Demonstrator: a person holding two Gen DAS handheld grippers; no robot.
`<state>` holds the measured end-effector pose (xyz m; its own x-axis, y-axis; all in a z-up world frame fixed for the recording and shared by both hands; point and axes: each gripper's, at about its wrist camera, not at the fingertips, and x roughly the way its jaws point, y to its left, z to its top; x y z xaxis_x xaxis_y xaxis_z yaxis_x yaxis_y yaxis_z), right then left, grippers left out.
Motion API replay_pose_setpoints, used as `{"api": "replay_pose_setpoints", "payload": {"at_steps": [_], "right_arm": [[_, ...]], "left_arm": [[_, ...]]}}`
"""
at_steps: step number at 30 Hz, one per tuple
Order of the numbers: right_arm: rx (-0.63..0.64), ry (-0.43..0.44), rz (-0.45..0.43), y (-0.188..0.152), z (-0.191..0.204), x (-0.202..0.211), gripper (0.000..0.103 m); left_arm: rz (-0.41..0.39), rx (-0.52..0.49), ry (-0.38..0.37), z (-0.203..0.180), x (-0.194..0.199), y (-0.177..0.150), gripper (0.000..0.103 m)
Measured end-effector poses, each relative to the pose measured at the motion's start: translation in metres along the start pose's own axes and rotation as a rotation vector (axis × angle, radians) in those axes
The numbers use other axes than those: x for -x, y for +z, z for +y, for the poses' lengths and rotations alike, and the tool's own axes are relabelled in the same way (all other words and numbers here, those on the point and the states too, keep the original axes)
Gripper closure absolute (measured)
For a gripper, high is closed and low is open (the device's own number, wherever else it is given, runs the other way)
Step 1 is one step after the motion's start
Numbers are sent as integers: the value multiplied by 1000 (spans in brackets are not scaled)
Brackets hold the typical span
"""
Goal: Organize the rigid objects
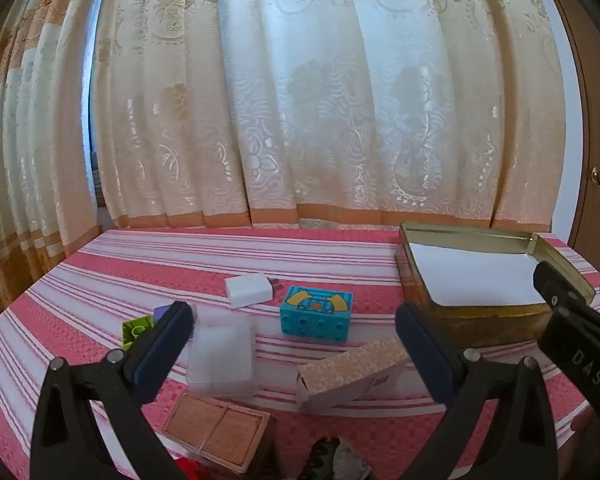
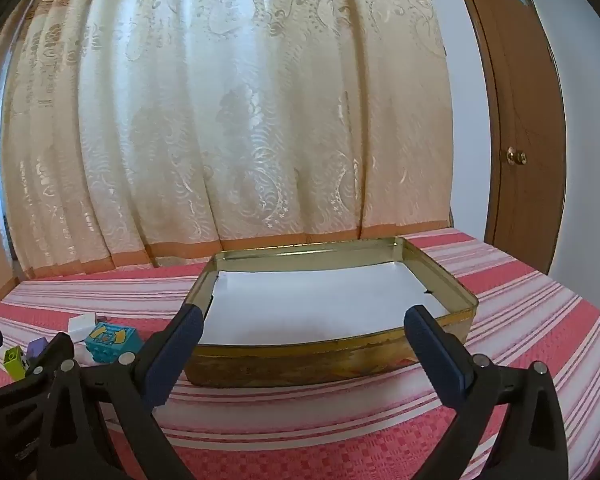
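A gold tin box (image 2: 332,356) lined with white paper stands open on the striped cloth; it also shows in the left wrist view (image 1: 480,320). My right gripper (image 2: 304,320) is open and empty just in front of it. My left gripper (image 1: 292,320) is open and empty above several loose objects: a blue toy block (image 1: 317,314), a white charger (image 1: 249,289), a clear plastic case (image 1: 223,354), a patterned cardboard box (image 1: 350,374), a wooden box (image 1: 216,432), and green (image 1: 136,332) and purple (image 1: 162,312) blocks partly hidden by its left finger.
The pink-and-white striped cloth (image 2: 340,432) covers the table. A cream curtain (image 1: 300,100) hangs right behind it. A brown door (image 2: 516,120) is at the right. Dark and red items (image 1: 328,460) lie at the near edge.
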<state>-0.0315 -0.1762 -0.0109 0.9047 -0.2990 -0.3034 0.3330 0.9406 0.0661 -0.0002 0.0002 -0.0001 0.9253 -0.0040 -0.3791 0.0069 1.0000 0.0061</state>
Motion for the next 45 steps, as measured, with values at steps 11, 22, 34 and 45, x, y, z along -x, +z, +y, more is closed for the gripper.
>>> {"api": "replay_pose_setpoints", "payload": {"at_steps": [11, 22, 34, 45], "right_arm": [[7, -2, -9, 1, -2, -2, 1], [18, 4, -19, 0, 1, -2, 1], [23, 25, -14, 0, 3, -2, 1], [17, 23, -11, -1, 3, -2, 1]], "left_arm": [[0, -25, -8, -17, 0, -2, 0], [2, -17, -10, -10, 0, -3, 0], [6, -16, -11, -9, -1, -4, 0], [11, -9, -18, -4, 0, -3, 0]]}}
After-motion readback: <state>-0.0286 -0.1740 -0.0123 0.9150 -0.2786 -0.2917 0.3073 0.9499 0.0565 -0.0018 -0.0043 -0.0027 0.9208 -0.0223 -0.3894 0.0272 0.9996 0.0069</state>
